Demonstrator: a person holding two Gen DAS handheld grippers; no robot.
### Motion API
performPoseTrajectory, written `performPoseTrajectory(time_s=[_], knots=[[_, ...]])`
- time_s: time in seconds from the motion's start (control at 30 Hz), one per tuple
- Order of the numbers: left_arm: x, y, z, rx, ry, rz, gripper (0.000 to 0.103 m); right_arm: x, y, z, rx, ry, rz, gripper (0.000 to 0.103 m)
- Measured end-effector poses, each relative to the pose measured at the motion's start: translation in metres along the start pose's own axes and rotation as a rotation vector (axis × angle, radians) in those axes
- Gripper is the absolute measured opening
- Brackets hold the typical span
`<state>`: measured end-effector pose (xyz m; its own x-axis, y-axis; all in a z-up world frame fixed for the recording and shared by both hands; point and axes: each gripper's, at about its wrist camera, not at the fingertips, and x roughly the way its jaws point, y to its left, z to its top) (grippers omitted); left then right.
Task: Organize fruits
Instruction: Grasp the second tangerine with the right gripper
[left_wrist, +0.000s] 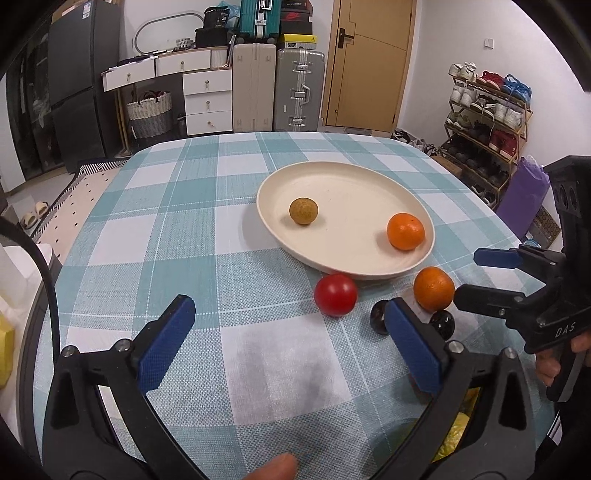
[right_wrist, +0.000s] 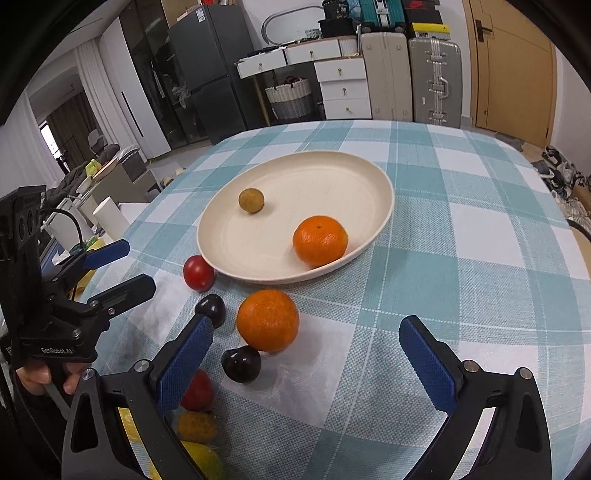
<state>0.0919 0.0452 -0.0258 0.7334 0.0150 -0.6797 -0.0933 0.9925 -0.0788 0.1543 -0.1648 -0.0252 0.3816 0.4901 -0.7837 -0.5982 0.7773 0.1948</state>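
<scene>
1. Plate (right_wrist: 384, 206) sits mid-surface (right_wrist: 480, 258) on the checked cloth. It holds two fruits: a small brown one (right_wrist: 251, 200) toward the far side and an orange (right_wrist: 320, 240) by the near rim.
2. Loose fruit on the cloth: a second orange (right_wrist: 267, 319) near the plate's front edge, a red fruit (right_wrist: 198, 273) touching or just beside the rim, and two dark plums (right_wrist: 211, 309) (right_wrist: 242, 363) flanking the loose orange.
3. Right gripper (right_wrist: 306, 365): jaws spread wide, nothing between them, pointed at the loose orange, which lies ahead and slightly left of centre.
4. Left gripper (left_wrist: 288, 343): jaws spread wide, empty, over bare cloth; the red fruit (left_wrist: 335, 294) lies just beyond it.
5. Judgement: plating is partway done. The step in hand looks like the right gripper's approach to the loose orange. The next move calls for advancing until the jaws straddle it, without nudging the plums, then closing gently, since a round fruit rolls.
6. View differences: only the right view shows more fruit at the near edge (red, yellow-brown, yellow), partly hidden behind its left finger. The left view shows the right gripper (left_wrist: 476, 275) from the side, close to the loose orange (left_wrist: 433, 294).
</scene>
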Motion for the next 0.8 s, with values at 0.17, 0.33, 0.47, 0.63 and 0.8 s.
performPoseTrajectory(time_s=[0.17,0.33,0.47,0.63,0.8], knots=[[0.003,0.000,-0.001,-0.001,0.006,-0.001,0.102,0.006,0.005,-0.002,-0.002,0.021,0.027,0.102],[0.006,0.000,-0.001,-0.003,0.012,0.000,0.102,0.010,0.011,-0.001,-0.003,0.025,0.072,0.089],[0.007,-0.001,-0.002,0.000,0.016,0.003,0.102,0.016,0.016,0.000,-0.014,0.049,0.088,0.080],[0.010,-0.001,-0.001,-0.004,0.020,0.003,0.102,0.021,0.019,0.001,-0.022,0.060,0.110,0.071],[0.013,0.000,-0.002,-0.010,0.028,0.003,0.102,0.024,0.020,0.002,-0.014,0.062,0.126,0.066]])
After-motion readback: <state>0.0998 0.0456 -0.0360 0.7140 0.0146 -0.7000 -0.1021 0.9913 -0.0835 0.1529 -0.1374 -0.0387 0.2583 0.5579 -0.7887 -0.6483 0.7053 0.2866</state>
